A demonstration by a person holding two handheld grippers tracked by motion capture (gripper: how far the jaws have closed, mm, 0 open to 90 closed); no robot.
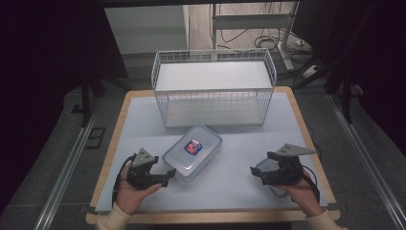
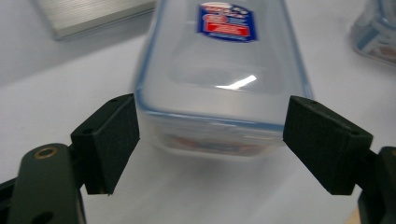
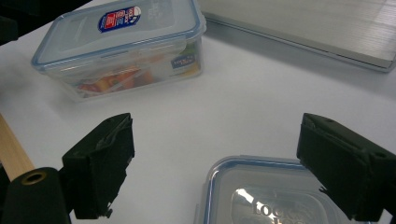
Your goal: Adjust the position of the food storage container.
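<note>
A clear plastic box (image 1: 194, 153) with a blue-rimmed lid and a red-and-blue label lies in the middle of the white table top, with colourful contents inside. My left gripper (image 1: 168, 175) is at its near left end. In the left gripper view the jaws stand open on either side of the end of the box (image 2: 219, 60), and I cannot tell whether the pads (image 2: 112, 135) touch it. My right gripper (image 1: 256, 173) hovers open over a smaller clear lidded box (image 1: 261, 165) at the right. That small box (image 3: 271, 200) lies below the jaws, with the big box (image 3: 121, 42) farther off.
A white wire basket rack (image 1: 213, 88) with two levels stands at the back of the table, its base edge (image 3: 317, 28) beyond the boxes. The table's wooden rim (image 1: 107, 158) frames the white mat. The small box (image 2: 376, 32) shows at the far right.
</note>
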